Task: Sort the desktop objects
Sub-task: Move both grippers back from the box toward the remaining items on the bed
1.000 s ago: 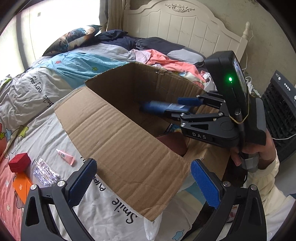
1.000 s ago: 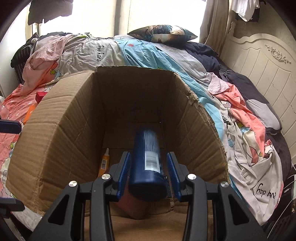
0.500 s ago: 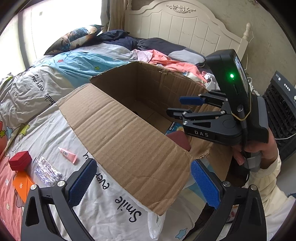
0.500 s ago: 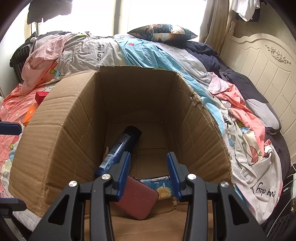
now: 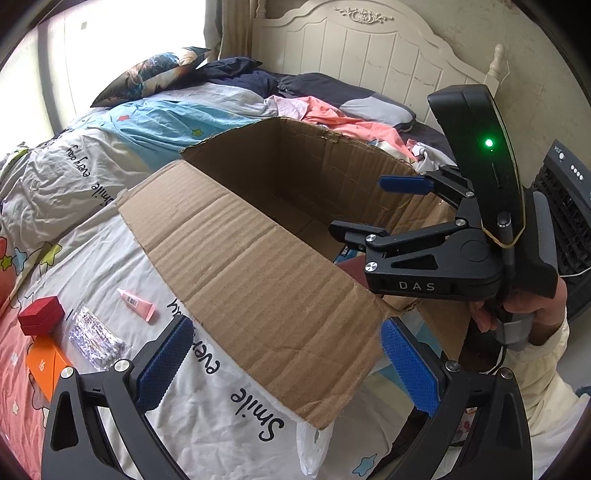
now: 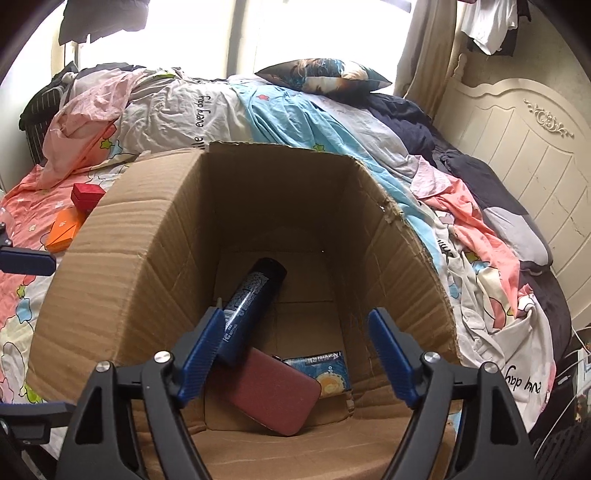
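4 items left on the bed beside the cardboard box (image 5: 258, 258): pink tube (image 5: 136, 304) next, light, soft, pinch mid-body; left tongs (image 5: 284, 363) wide open, empty; right tongs (image 6: 295, 354) opening, empty above the box.

A bedroom in daylight: a bright window (image 6: 314, 29) behind the bed washes out white. The cream carved headboard (image 5: 369, 48) stands against a scuffed plaster wall (image 5: 535, 40). Rumpled bedding (image 6: 221, 107) printed with stars and lettering covers the bed, with a dark patterned pillow (image 6: 325, 75) near the window. A beige curtain (image 6: 424, 40) hangs beside the headboard.
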Available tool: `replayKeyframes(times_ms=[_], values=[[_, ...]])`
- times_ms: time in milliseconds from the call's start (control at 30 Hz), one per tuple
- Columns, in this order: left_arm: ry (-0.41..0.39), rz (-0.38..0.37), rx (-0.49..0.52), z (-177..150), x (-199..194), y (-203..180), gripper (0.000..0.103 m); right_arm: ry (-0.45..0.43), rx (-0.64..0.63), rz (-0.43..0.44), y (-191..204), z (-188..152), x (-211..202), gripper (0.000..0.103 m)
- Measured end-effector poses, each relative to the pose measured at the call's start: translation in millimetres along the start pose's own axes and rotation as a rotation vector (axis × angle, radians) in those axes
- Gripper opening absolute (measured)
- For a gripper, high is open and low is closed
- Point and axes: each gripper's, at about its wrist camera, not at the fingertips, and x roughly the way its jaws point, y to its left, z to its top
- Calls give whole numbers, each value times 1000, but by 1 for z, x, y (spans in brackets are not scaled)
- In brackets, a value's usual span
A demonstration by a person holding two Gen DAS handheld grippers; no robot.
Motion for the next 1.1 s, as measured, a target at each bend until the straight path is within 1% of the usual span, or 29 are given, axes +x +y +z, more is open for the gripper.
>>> replayKeyframes(times_ms=[200,333,600,733,833,1100], values=[[-16,-9,-9,-2,-7,3,103,3,10,-7,1,-2,-4,77],[-14,1,-17,-3,-10,4,103,-8,3,-9,8,-1,-11,77],[-22,18,-25,-15,-27,10,103,-53,-40,9,31,0,-33,77],[-31,29,-33,-22,-36,13,103,-79,-62,-7,44,3,-44,77],[-34,40,-37,-29,-43,17,103,-84,-65,17,52,5,-49,77],[-47,52,-70,-48,-63,31,103,-96,-103,34,79,9,-55,77]])
